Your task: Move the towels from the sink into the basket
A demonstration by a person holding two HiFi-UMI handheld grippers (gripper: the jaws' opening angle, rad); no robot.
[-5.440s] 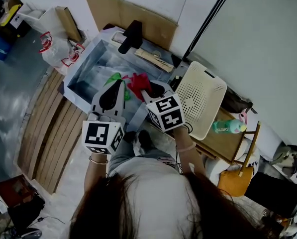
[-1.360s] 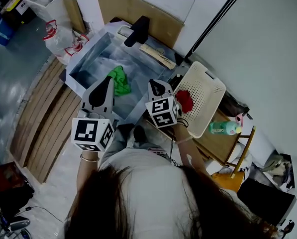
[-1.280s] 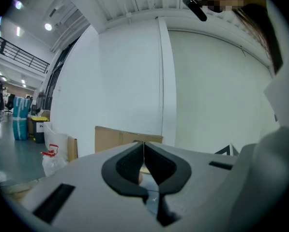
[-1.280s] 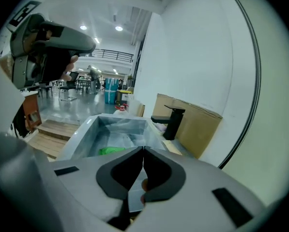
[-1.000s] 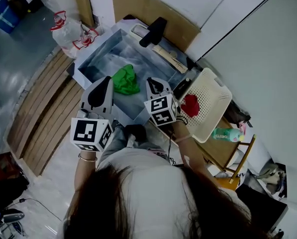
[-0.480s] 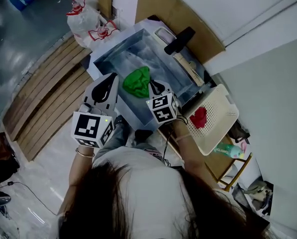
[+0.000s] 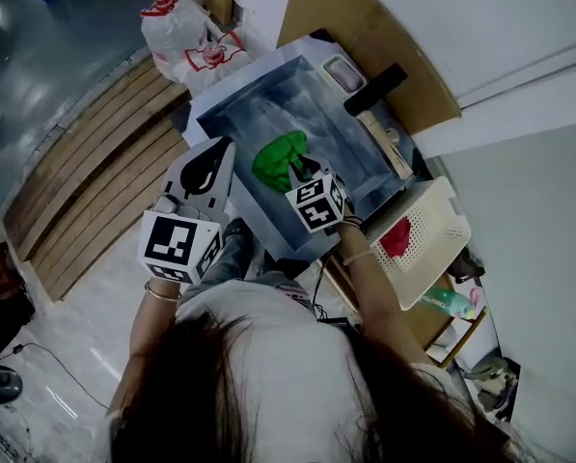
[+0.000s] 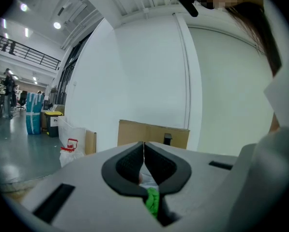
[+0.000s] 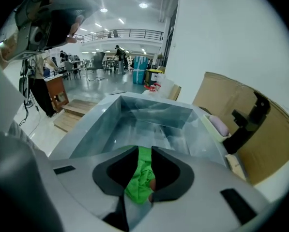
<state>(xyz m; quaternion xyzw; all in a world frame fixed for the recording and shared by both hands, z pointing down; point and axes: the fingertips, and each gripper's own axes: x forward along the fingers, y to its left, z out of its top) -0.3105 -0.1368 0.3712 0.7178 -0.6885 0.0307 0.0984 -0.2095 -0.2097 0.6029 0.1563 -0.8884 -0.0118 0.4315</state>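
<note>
The green towel [image 7: 280, 158] lies bunched in the sink [image 7: 254, 109], long axis about 8 to 2 o'clock, just at 11 o'clock from the nearer right gripper [image 7: 296, 168]; its jaws have just been opening, slightly spread, towel ahead in the gap, unpinched; left gripper [image 7: 222, 149] pressed together, empty

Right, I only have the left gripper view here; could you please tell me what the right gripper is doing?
Observer: The right gripper points down into the sink, its jaws slightly apart, having just been opening, over the green towel.
Operator: Is it gripping that towel?
Observer: No, its jaws are not pressing it; the towel lies loose in the sink.
Operator: And the red one?
Observer: The red towel lies inside the basket, beside the sink.
</note>
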